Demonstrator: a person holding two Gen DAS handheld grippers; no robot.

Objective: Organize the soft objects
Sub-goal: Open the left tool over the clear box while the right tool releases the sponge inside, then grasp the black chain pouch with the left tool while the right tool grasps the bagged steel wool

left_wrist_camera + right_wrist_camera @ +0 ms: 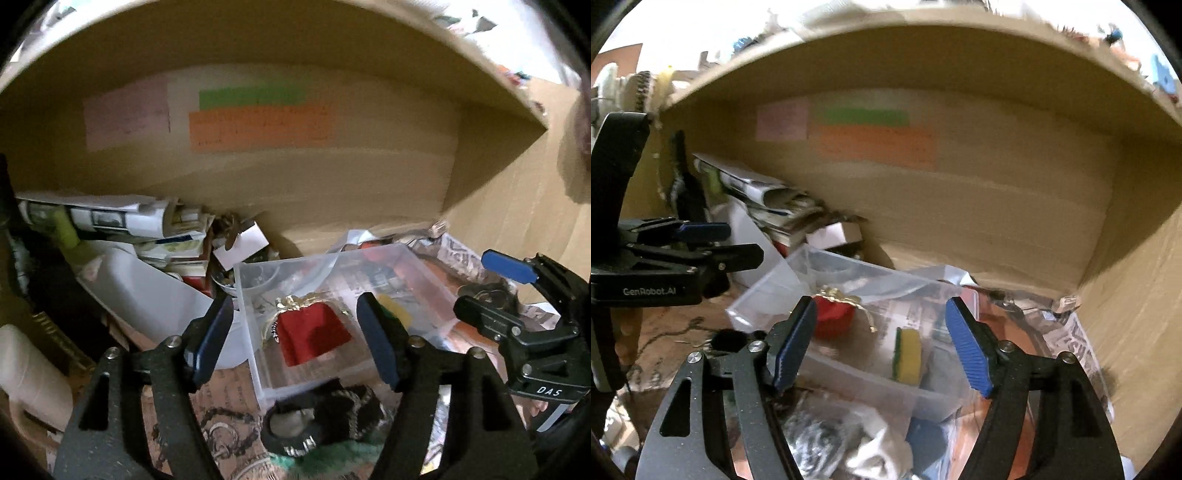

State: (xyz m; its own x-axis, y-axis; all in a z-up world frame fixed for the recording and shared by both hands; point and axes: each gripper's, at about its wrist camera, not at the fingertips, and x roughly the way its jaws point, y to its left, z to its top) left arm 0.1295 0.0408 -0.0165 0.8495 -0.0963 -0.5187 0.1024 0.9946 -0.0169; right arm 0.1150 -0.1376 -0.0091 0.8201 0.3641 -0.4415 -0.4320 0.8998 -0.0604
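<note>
A clear plastic box (255, 354) (871, 384) stands on the shelf floor. In it lie a red velvet pouch with gold trim (310, 336) (833, 319) and a yellow-green sponge (908, 354) (397, 312). My left gripper (295, 343) is open and empty, hovering over the box's near side. My right gripper (882, 347) is open and empty above the box; it shows at the right of the left wrist view (495, 291). A dark knitted item (332, 413) lies before the box. White cloth (875, 443), a steel scourer (816, 443) and a blue sponge (927, 439) lie below the right gripper.
A cardboard shelf wall (332, 177) with coloured sticky notes (258, 125) closes the back. Rolled papers and small boxes (122, 221) pile up at the left, with a white plastic container (147, 295). Newspaper (1075, 347) lines the floor at the right.
</note>
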